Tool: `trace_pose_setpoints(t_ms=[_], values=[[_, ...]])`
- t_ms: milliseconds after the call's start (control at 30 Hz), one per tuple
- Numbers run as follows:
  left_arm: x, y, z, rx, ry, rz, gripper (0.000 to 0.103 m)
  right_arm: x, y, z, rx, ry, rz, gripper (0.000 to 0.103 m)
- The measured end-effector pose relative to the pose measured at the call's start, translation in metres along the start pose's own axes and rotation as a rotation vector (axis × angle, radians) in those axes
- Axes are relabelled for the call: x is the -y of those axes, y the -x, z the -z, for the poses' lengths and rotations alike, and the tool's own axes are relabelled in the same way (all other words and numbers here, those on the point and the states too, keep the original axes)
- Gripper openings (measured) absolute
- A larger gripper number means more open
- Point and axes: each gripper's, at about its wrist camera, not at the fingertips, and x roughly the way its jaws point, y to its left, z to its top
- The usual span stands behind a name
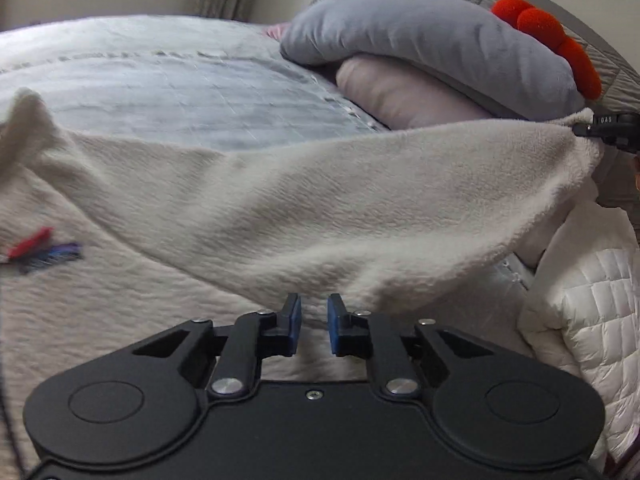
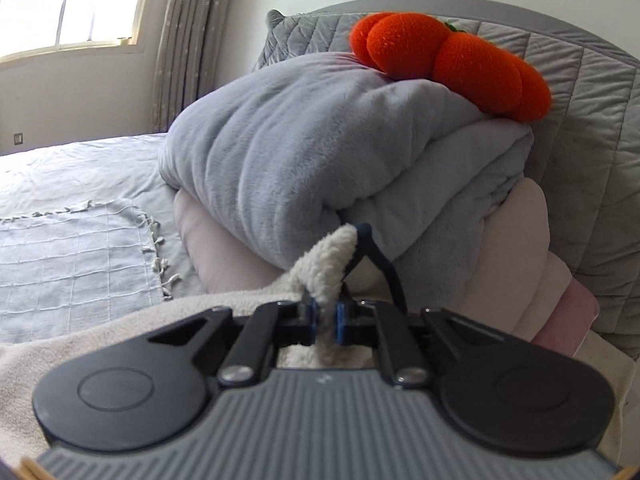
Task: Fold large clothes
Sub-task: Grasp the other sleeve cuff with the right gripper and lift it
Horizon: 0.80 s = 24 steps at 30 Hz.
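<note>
A cream fleece garment [image 1: 280,208] lies spread over the bed, one fold of it lifted and stretched across the left wrist view from the lower left up to the far right edge; a small red and purple embroidered mark [image 1: 38,250] shows on the flat part at the left. The left gripper [image 1: 314,326] sits low over the fleece with its blue-padded jaws slightly apart and nothing visibly between them; the cloth lies just beyond the tips. The right gripper [image 2: 325,320] is closed on a corner of the same garment [image 2: 320,276], which sticks up between the pads with a dark blue trim loop [image 2: 380,264] curling beside it; in the left wrist view that gripper [image 1: 608,130] appears at the right edge, pinching the raised corner. Behind the fleece lies a pale blue fringed throw [image 2: 68,260] on the bedspread; a grey folded blanket [image 2: 320,152] rests on a pink pillow [image 2: 508,256] against the quilted headboard [image 2: 580,128]; a red plush toy [image 2: 452,60] sits on top of the blanket. A window [image 2: 68,0] and curtain [image 2: 188,40] stand at the left.
</note>
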Motion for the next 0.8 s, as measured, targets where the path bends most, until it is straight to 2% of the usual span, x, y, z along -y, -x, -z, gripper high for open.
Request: trace_pose_setpoints(t_ms=[67, 167, 200, 233, 300, 367, 433, 467, 533, 633, 800], values=[[0.016, -0.029, 0.004, -0.005, 0.004, -0.026, 0.003, 0.000, 0.004, -0.002, 0.006, 0.006, -0.008, 0.008], [0.032, -0.048, 0.003, 0.049, -0.036, -0.042, 0.003, 0.002, 0.014, -0.008, 0.019, -0.002, -0.039, 0.008], [0.032, -0.046, 0.001, 0.052, -0.023, -0.042, 0.004, 0.000, 0.020, -0.010, 0.024, -0.005, -0.052, 0.008], [0.032, -0.042, 0.000, 0.056, -0.015, -0.042, 0.010, -0.002, 0.024, -0.013, 0.029, -0.008, -0.065, 0.008], [0.033, -0.024, 0.003, 0.080, -0.023, -0.023, 0.012, -0.004, 0.037, -0.021, 0.039, -0.012, -0.102, 0.008], [0.034, -0.005, 0.007, 0.087, -0.036, -0.029, 0.021, -0.007, 0.054, -0.028, 0.056, -0.004, -0.142, 0.008], [0.036, 0.016, 0.009, 0.086, -0.060, -0.052, 0.042, -0.012, 0.074, -0.036, 0.078, 0.008, -0.188, 0.008], [0.034, 0.029, 0.010, 0.095, -0.074, -0.061, 0.047, -0.015, 0.084, -0.042, 0.082, 0.014, -0.211, 0.008], [0.026, 0.057, 0.011, 0.116, -0.097, -0.073, 0.066, -0.024, 0.104, -0.053, 0.083, 0.026, -0.258, 0.008], [0.008, 0.093, 0.012, 0.131, -0.109, -0.105, 0.078, -0.041, 0.132, -0.073, 0.073, 0.031, -0.341, 0.008], [-0.035, 0.152, 0.021, 0.153, -0.101, -0.186, 0.092, -0.088, 0.170, -0.097, 0.042, 0.023, -0.503, 0.008]])
